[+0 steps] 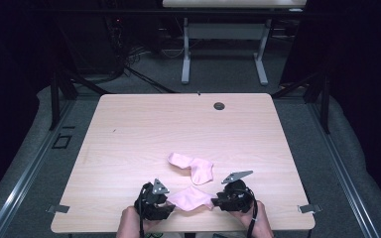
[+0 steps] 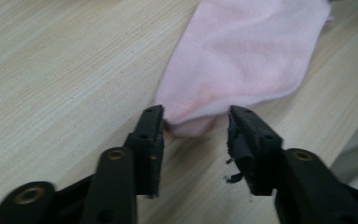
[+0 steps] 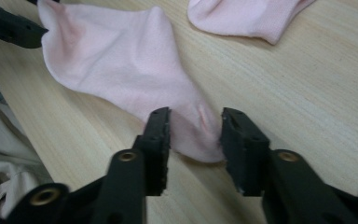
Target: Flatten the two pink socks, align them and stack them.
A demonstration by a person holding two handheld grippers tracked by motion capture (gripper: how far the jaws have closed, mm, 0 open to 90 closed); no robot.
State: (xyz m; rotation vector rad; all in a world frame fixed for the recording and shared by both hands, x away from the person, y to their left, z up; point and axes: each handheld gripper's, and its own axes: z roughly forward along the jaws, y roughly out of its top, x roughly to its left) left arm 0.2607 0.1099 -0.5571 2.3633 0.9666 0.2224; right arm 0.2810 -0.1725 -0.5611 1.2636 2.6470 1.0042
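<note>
Both grippers, left gripper (image 1: 171, 205) and right gripper (image 1: 216, 201), jaws apart, straddle opposite ends of the near sock (image 1: 192, 198) at the table (image 1: 129, 134) front edge, second sock (image 1: 194, 167) just beyond: close both evenly, then lift level.

A light wooden table (image 1: 129, 139) has a small round dark cable hole (image 1: 219, 106) near its far edge. Beyond the table, a white-legged desk (image 1: 223, 29) stands on grey carpet (image 1: 218, 79). Tangled black cables (image 1: 129, 54) lie beyond the table's far left corner.
</note>
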